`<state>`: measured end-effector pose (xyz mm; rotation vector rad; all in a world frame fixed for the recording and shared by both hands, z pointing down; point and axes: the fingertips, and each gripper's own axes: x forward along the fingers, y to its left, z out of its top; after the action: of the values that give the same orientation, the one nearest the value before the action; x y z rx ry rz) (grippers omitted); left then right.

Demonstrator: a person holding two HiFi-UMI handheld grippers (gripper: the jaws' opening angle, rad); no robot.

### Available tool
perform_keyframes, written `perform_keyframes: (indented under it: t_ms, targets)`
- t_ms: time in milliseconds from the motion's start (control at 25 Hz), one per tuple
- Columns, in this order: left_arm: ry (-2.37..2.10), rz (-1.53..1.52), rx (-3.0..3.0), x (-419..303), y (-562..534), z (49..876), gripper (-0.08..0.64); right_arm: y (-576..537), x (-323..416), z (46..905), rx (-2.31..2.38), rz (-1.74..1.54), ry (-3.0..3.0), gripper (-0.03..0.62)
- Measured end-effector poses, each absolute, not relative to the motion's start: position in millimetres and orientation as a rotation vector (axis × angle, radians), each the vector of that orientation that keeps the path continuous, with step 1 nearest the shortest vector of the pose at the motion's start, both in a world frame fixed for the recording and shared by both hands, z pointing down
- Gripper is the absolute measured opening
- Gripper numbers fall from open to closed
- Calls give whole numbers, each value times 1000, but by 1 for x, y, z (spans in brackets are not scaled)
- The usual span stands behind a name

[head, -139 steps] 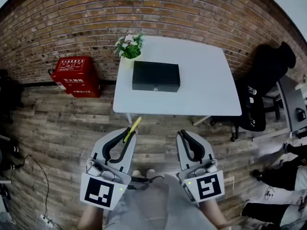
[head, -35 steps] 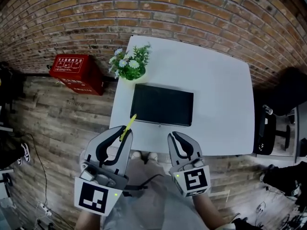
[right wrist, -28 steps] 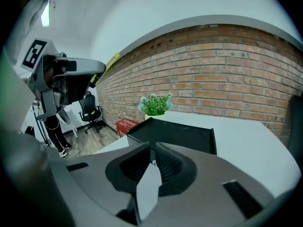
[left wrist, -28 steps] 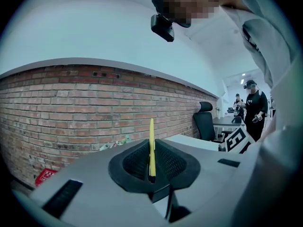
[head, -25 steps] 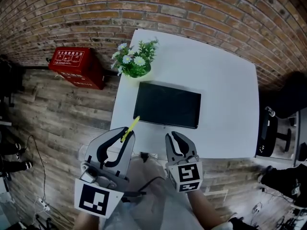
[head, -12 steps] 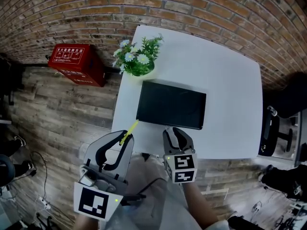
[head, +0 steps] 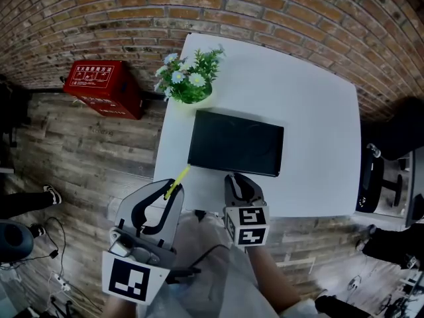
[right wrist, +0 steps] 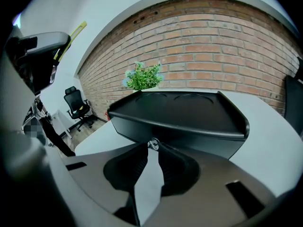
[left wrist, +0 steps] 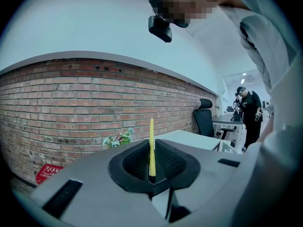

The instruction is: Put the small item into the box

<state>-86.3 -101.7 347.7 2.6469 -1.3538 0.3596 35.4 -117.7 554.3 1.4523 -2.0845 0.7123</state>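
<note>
A shut black box (head: 236, 142) lies on the white table (head: 318, 138). In the right gripper view its front wall (right wrist: 189, 135) fills the middle, with a small silver latch knob (right wrist: 153, 144) on it. My right gripper (head: 240, 177) (right wrist: 151, 148) is open by a narrow gap, its fingertips on either side of that knob at the box's front. My left gripper (head: 173, 192) (left wrist: 151, 145) hangs left of the table's near edge, shut on a thin yellow stick (head: 181, 177) (left wrist: 151, 136) that points up past the jaws.
A potted plant (head: 189, 78) (right wrist: 143, 77) stands at the table's far left corner behind the box. A red case (head: 101, 95) sits on the wood floor by the brick wall. Black office chairs (head: 391, 138) stand to the right. A person (left wrist: 248, 115) stands far off.
The table has come closer in view. My right gripper has pushed forward to the box's front, at the latch knob. The left gripper keeps hold of the yellow stick.
</note>
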Motion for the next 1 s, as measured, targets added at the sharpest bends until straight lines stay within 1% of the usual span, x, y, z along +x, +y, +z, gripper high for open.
perform_keyframes:
  t_ms: [440,1000]
  targets:
    - [-1332,353,2658,-90,-99,347,51,-104,33,552,1478,722,-2057,87]
    - [-1282,340,2688,-85,-91,348,51,-46,21,553,1434,760,-2045,87]
